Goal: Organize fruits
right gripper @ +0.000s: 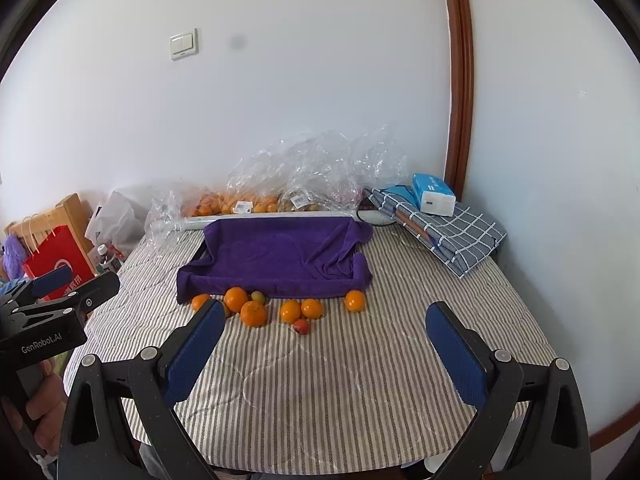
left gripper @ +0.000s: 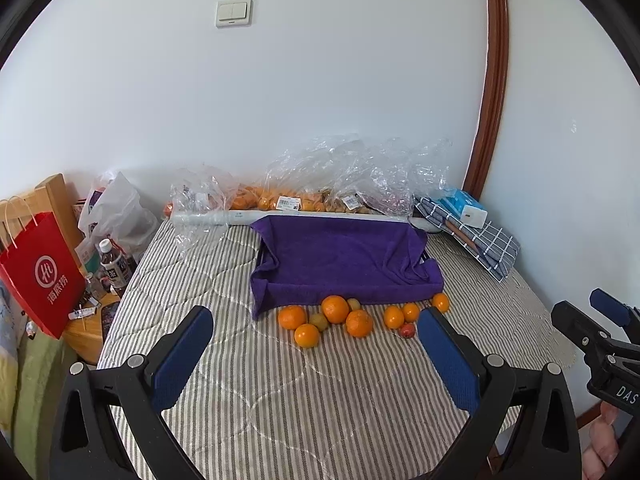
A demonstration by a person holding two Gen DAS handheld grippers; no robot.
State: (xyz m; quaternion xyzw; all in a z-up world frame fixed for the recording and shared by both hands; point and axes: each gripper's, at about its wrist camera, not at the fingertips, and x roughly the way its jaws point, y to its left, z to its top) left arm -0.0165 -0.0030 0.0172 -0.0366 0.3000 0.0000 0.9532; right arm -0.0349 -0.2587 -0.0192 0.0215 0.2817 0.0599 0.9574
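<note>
Both hand-held grippers, left (left gripper: 316, 354) and right (right gripper: 326, 350), hang released, nothing grasped; sorting looks unstarted, so next reach an orange (left gripper: 335, 309) beside the purple-towelled tray (left gripper: 344, 264).

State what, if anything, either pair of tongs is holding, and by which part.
Nothing: the left tongs and right tongs are both open and empty.

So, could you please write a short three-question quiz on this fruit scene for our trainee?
1. True or false: the left gripper holds an orange.
2. How many small red fruits lie on the striped cloth?
3. Where do the loose oranges lie? A) inside the purple-towel tray B) in front of it C) on the blue tissue box

Key: 1 false; 2 one; 3 B.
</note>
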